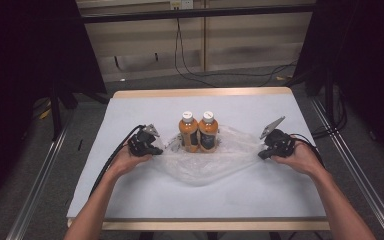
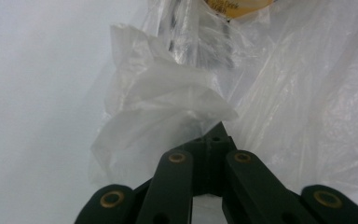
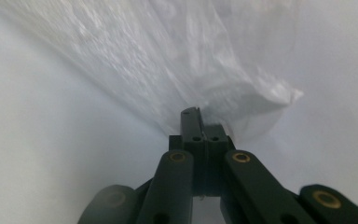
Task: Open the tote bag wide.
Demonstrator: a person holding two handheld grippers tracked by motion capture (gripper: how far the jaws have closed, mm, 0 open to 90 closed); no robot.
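Two orange bottles with white caps (image 1: 188,132) (image 1: 208,131) stand upright side by side on a clear plastic bag (image 1: 200,167) spread over the white table. My left gripper (image 1: 157,150) is at the bag's left end, jaws together, with a bunched flap of the bag (image 2: 168,93) pinched at their tip (image 2: 214,130). My right gripper (image 1: 261,154) is at the bag's right end, shut on that edge; the film (image 3: 168,60) stretches away from its closed tip (image 3: 198,116). A bottle's yellow label (image 2: 235,7) shows through the plastic in the left gripper view.
The white table top (image 1: 205,200) has a wooden rim, and bare surface lies in front of and behind the bag. Metal rails (image 1: 40,175) run along both sides on the floor. Cables (image 1: 190,70) trail across the floor behind the table.
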